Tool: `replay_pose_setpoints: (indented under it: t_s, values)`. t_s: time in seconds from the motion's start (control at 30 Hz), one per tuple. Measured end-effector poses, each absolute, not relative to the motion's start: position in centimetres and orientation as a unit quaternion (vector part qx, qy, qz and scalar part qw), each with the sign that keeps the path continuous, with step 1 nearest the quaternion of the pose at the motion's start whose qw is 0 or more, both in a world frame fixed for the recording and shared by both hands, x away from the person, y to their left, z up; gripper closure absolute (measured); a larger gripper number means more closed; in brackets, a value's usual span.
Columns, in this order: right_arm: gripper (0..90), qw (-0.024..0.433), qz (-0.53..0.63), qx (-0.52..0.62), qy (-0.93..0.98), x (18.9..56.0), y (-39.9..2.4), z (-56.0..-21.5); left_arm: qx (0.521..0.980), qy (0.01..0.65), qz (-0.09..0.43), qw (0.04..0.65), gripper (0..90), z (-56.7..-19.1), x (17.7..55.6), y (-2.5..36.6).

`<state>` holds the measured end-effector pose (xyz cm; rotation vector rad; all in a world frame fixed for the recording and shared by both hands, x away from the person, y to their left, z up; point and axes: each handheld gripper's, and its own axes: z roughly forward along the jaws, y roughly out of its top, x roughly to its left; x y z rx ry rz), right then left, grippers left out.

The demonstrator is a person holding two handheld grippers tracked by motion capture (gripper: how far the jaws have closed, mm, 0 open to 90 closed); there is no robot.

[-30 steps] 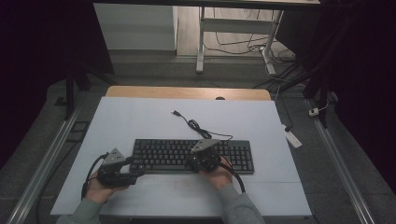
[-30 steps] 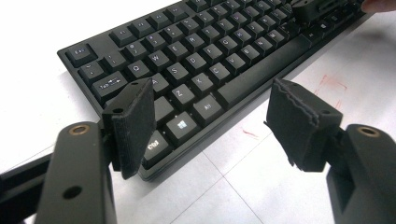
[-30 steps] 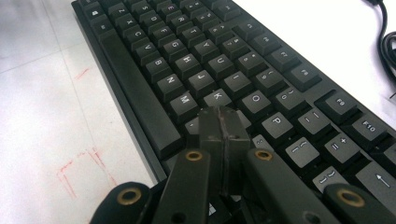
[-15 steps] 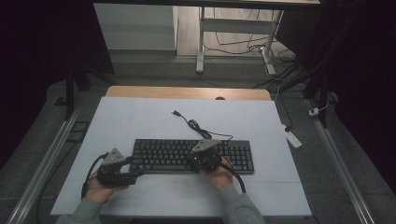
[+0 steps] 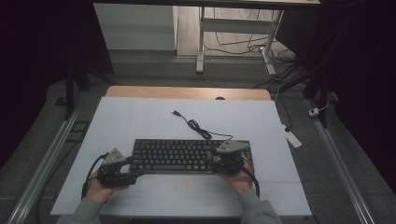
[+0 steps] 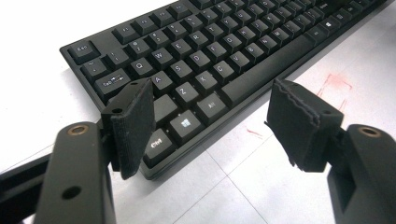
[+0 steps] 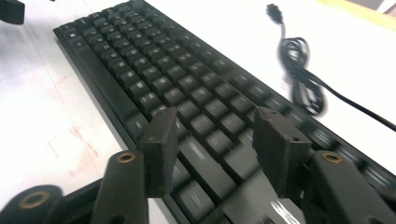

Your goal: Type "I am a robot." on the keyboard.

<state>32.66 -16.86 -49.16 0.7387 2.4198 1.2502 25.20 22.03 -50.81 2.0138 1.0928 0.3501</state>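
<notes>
1. Your left gripper (image 5: pixel 133 171) sits near you, low on the white table (image 5: pixel 140 116), right at the left end of the keyboard (image 5: pixel 187 155). In the left gripper view its jaws stand wide apart with nothing between them. One pad (image 6: pixel 133 123) hangs just over the bottom corner keys, and the other pad is out over bare table.

2. Your right gripper (image 5: pixel 215 159) is over the right part of the keyboard, near its front edge. Its jaws have just been opening, and in the right gripper view nothing is between them but the keys below. It holds nothing.

3. The keyboard lies flat in front of you. Its long side runs from left to right, from one gripper to the other. So each hand is near its own end, and neither has far to go.

4. Both your hands lie low and point forward over the front edge. I think the next move is to take hold of the two ends, so the left jaws need to slide a bit more around that left corner.

5. Farther back, the keyboard's cable (image 5: pixel 194 125) lies loose on the table, with its plug free.
</notes>
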Motion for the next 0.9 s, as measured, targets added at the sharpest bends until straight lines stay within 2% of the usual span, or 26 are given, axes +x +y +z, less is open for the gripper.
replay_pose_setpoints:
  t_s: [0.47, 0.9]
  values:
    - [41.8, 0.2, 0.436, 0.288, 0.829, 30.4, -23.9, -48.6, 0.794, 0.433, 0.145, 0.4, 32.0, -50.9, 25.1, 22.1]
    - [41.0, 0.203, 0.429, 0.311, 0.823, 28.7, -28.6, -49.8, 0.795, 0.432, 0.151, 0.398, 31.4, -51.5, 24.6, 22.4]
